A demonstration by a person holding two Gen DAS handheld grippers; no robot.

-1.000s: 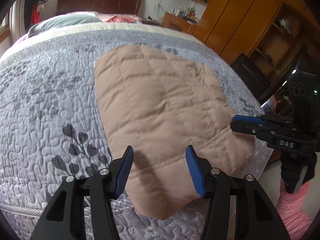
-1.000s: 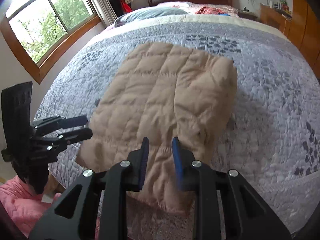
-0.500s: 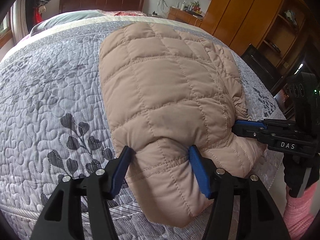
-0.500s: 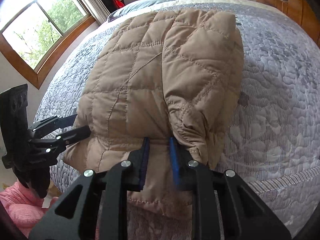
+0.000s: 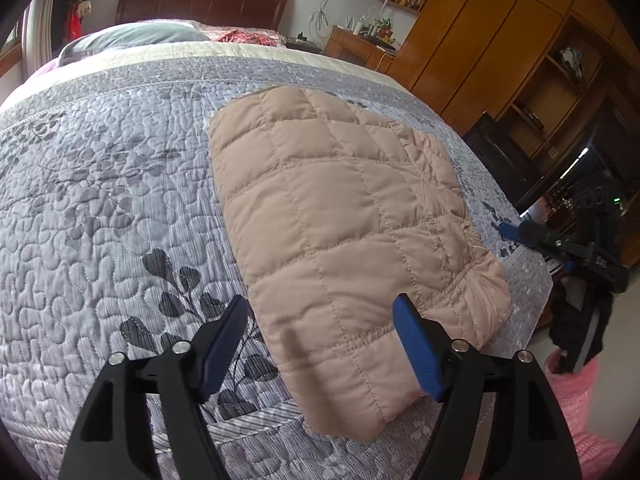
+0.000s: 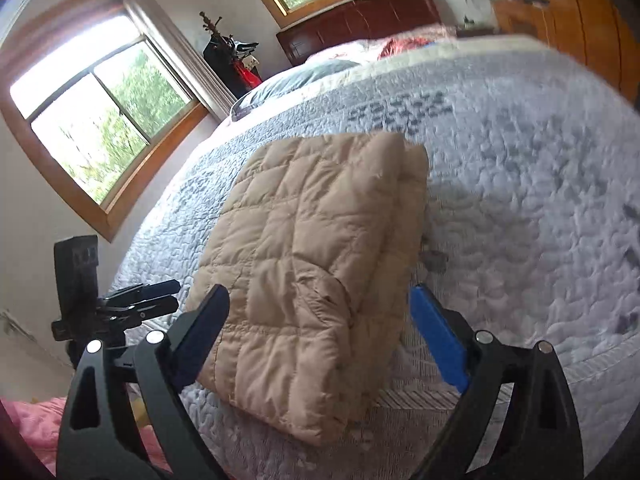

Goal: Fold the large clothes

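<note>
My left tool is spread wide with nothing between its blue pads, hanging just above the near end of the jacket; my right tool is spread wide too and grips nothing, framing the same bundle from the other side. In the left view the right tool sits off the jacket's far edge, apart from the cloth, and there I cannot tell how its fingers stand; in the right view the left tool shows near the bed's corner with its fingers looking close together from that angle. The jacket lies folded into a thick quilted rectangle on the bed, close to the foot edge, one stacked side showing several layers. I judge the fold mostly done, with perhaps a last squaring or pressing left. The risks come from the padding: it is puffy and springy, so the top layer could lift and creep open with nothing holding it. If I nudge the near end, the slick shell may slide on the quilt, and the bundle sits near enough the edge to slip toward the floor. Pinching only the upper layer would peel the stack apart instead of moving it whole.
</note>
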